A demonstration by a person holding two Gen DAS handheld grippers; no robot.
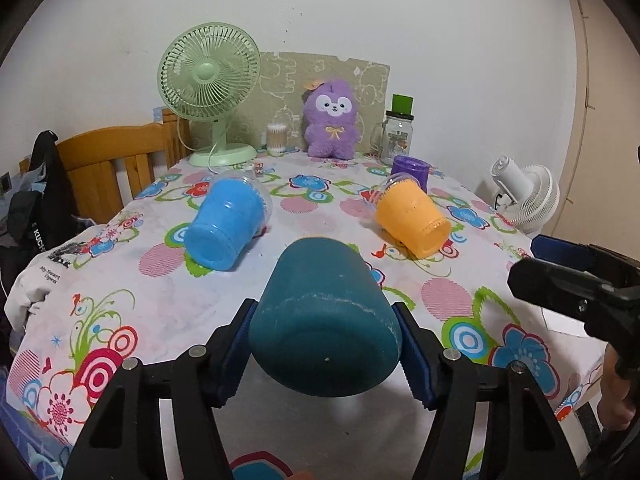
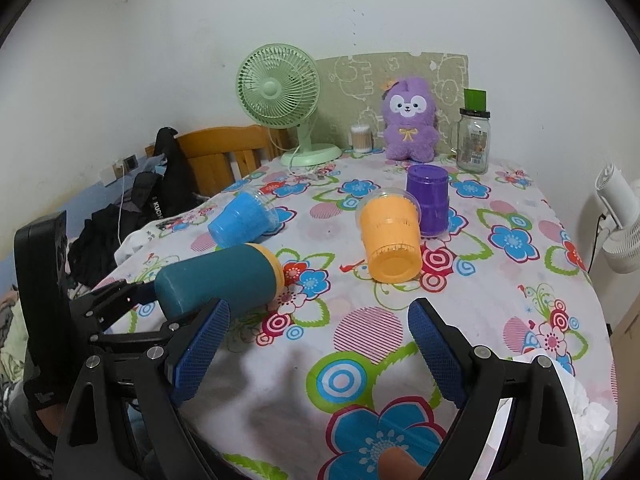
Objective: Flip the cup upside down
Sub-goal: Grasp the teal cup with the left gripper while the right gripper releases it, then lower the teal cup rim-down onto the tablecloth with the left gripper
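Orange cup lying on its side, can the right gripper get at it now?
Probably yes: the right gripper is open and empty, with only bare tablecloth between it and the orange cup.

1. Cup in my left gripper (image 1: 324,344): dark teal cup (image 1: 320,312), yellow rim band.
2. My finger pads (image 2: 202,354): blue, cross-hatched; frames black.
3. Tablecloth (image 1: 224,296): white, flowers and rings in blue, red, pink, green.
4. Other cups: blue cup (image 1: 226,226), orange cup (image 1: 412,216), purple cup (image 2: 427,204).
5. Fan (image 1: 210,80): pale green.
6. Plush (image 1: 330,120): purple, white face.
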